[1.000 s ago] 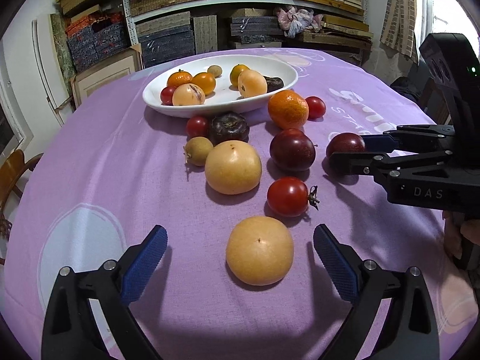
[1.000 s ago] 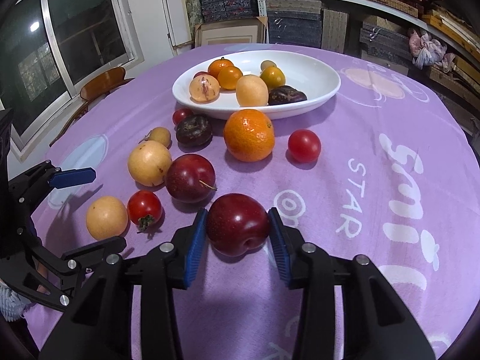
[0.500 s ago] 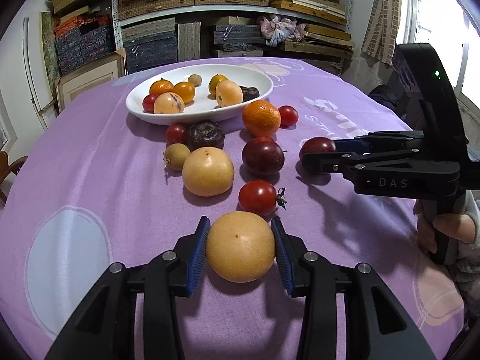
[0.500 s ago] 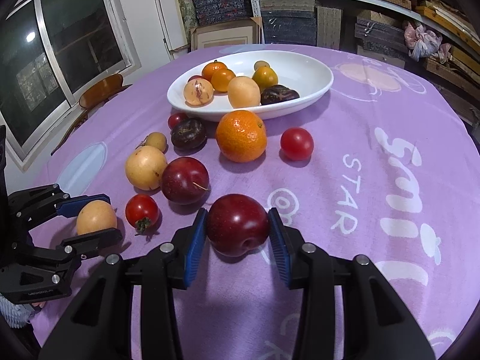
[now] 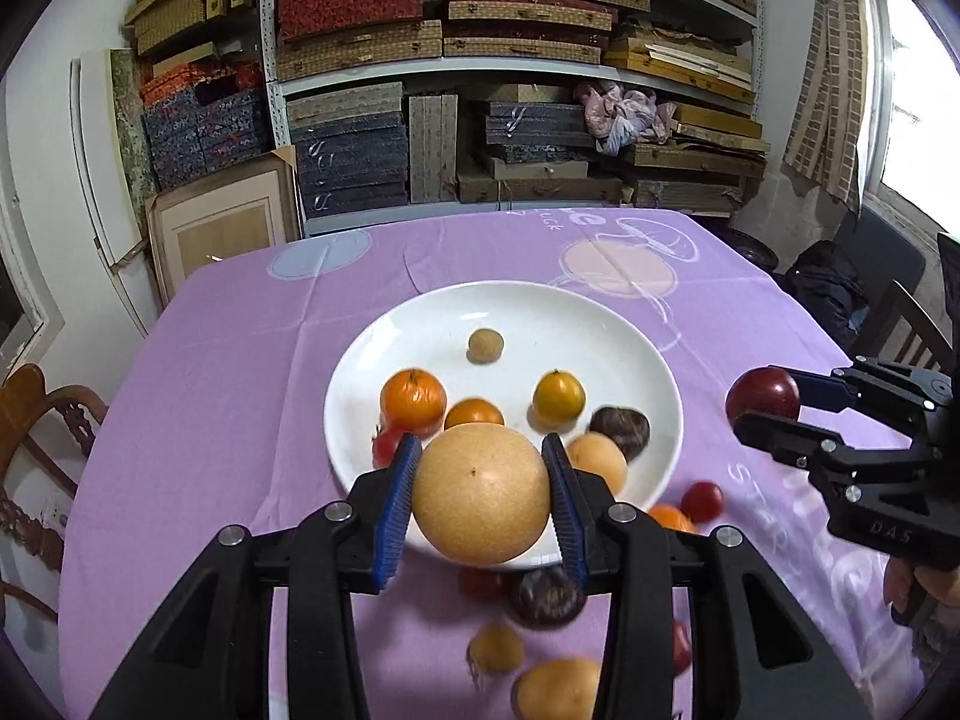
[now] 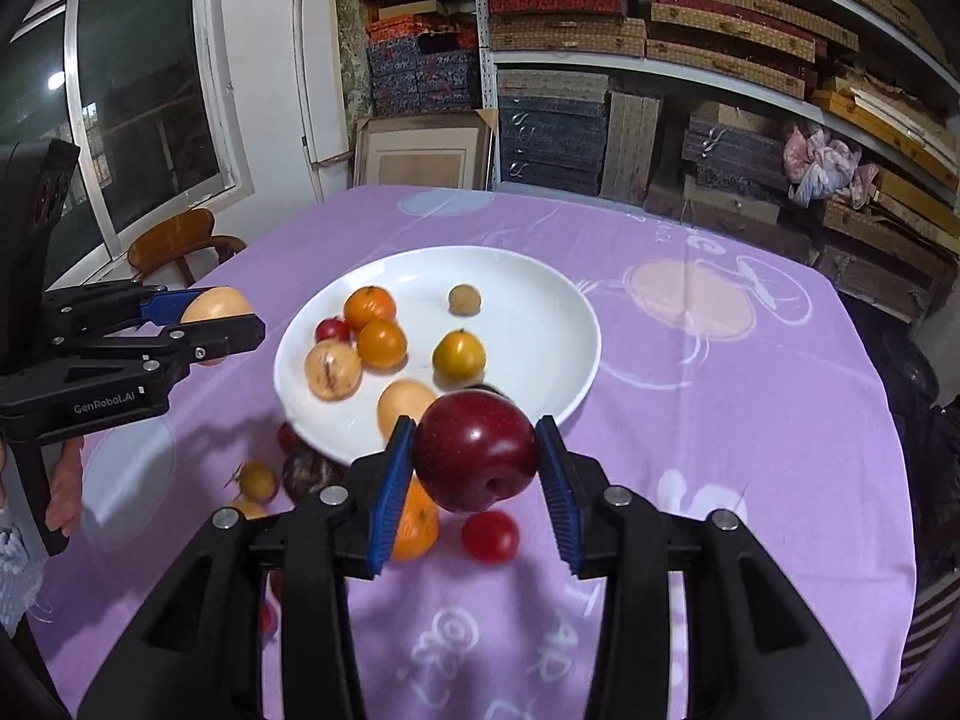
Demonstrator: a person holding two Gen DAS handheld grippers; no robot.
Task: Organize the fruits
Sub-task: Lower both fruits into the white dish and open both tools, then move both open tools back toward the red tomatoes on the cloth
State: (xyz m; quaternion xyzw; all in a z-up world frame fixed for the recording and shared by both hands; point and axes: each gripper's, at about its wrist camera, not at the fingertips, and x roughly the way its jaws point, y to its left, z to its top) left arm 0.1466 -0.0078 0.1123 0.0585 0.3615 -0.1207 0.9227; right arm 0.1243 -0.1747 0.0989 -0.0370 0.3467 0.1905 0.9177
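Observation:
My left gripper is shut on a large tan round fruit, held in the air over the near rim of the white plate. My right gripper is shut on a dark red plum, also lifted, just short of the plate. The plate holds several fruits: oranges, a yellow one, a small brown one, a dark one. In the left wrist view the right gripper hangs to the plate's right with the plum. The right wrist view shows the left gripper at the plate's left.
Loose fruits lie on the purple tablecloth below the plate: an orange, a red tomato, a dark fruit, small tan ones. A wooden chair stands at the left; shelves of boxes fill the back wall.
The left gripper closed on the tan fruit and lifted it toward the plate. The right gripper, still holding the plum, rose and moved toward the plate too.

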